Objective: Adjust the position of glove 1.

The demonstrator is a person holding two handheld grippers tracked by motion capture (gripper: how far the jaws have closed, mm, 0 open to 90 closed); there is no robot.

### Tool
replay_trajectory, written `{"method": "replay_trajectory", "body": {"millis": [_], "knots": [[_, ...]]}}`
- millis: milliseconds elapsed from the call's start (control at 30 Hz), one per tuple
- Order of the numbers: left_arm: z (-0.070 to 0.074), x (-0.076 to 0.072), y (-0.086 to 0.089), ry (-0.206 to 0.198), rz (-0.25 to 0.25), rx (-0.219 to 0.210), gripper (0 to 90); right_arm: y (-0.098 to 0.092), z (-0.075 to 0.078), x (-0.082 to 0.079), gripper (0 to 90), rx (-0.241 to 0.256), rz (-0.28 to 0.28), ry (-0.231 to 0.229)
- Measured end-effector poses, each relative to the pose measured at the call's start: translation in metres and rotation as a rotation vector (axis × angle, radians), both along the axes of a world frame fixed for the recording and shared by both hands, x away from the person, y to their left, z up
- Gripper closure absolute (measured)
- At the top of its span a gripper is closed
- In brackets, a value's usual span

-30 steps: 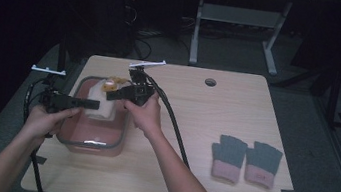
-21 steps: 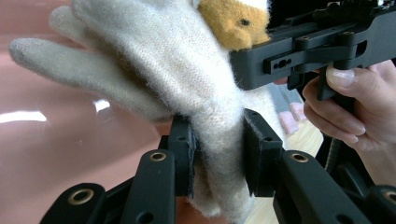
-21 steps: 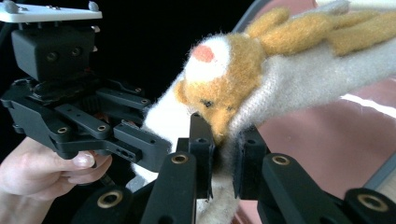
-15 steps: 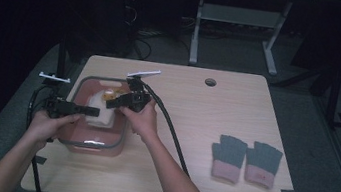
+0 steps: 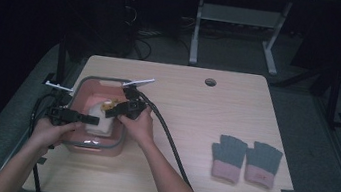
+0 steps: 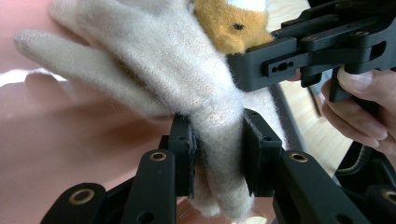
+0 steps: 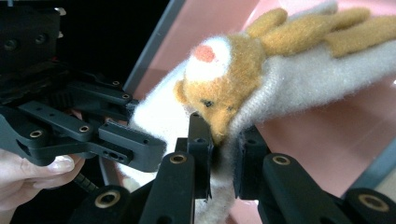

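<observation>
1. dark floor and desk legs lie behind a pale wooden table (image 5: 233, 135); a pink tub (image 5: 90, 85) with a grey rim sits at its left, and a pair of grey gloves (image 5: 245, 159) with pink cuffs lies well apart at the right.
2. both grippers meet over the tub, each clamped on the same white glove (image 6: 187, 79), likely so that it hangs spread between two holds and cannot slump back in.
3. the left gripper (image 6: 217, 156) has its jaws narrow, pinched on a fold of the glove near its cuff; the fingers of the glove trail away to the far left over the pink bottom.
4. the right gripper (image 7: 224, 154) also has its jaws narrow, biting the fabric just under the orange bear face (image 7: 219, 84) sewn on the glove.
5. the glove looks fuzzy, soft and limp, cream white, with orange plush ears or paws and a small white muzzle with a pink spot.
6. it sits inside the tub's outline, held up by the two grippers, at the left of the table.
</observation>
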State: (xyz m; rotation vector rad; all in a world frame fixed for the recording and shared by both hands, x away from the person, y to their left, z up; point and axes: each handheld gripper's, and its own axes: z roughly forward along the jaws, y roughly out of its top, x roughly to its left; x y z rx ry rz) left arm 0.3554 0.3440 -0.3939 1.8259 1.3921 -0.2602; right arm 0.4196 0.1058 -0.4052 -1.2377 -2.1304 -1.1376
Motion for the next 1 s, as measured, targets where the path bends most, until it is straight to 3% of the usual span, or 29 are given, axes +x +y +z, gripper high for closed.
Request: {"method": "replay_trajectory", "body": {"millis": [200,633,667,900,933,1000], "knots": [[-0.005,0.0,-0.001,0.011,0.016,-0.005,68.9,0.0,-0.001,0.0,78.0,-0.029,-0.003,-0.004],[-0.008,0.001,0.0,0.028,0.04,0.054,69.2,-0.006,0.009,-0.002,73.2,-0.087,0.006,-0.033],[-0.008,0.002,-0.002,0.03,0.035,0.077,69.2,-0.008,0.01,-0.002,72.6,-0.094,0.008,-0.029],[-0.008,0.003,-0.005,0.047,0.047,0.134,69.1,-0.014,0.015,-0.002,70.5,-0.096,0.008,-0.034],[-0.01,0.003,-0.005,0.06,0.044,0.165,69.1,-0.017,0.018,-0.002,69.8,-0.08,-0.004,-0.042],[-0.011,0.003,-0.006,0.065,0.05,0.174,68.9,-0.021,0.021,-0.001,69.7,-0.07,-0.009,-0.043]]}}
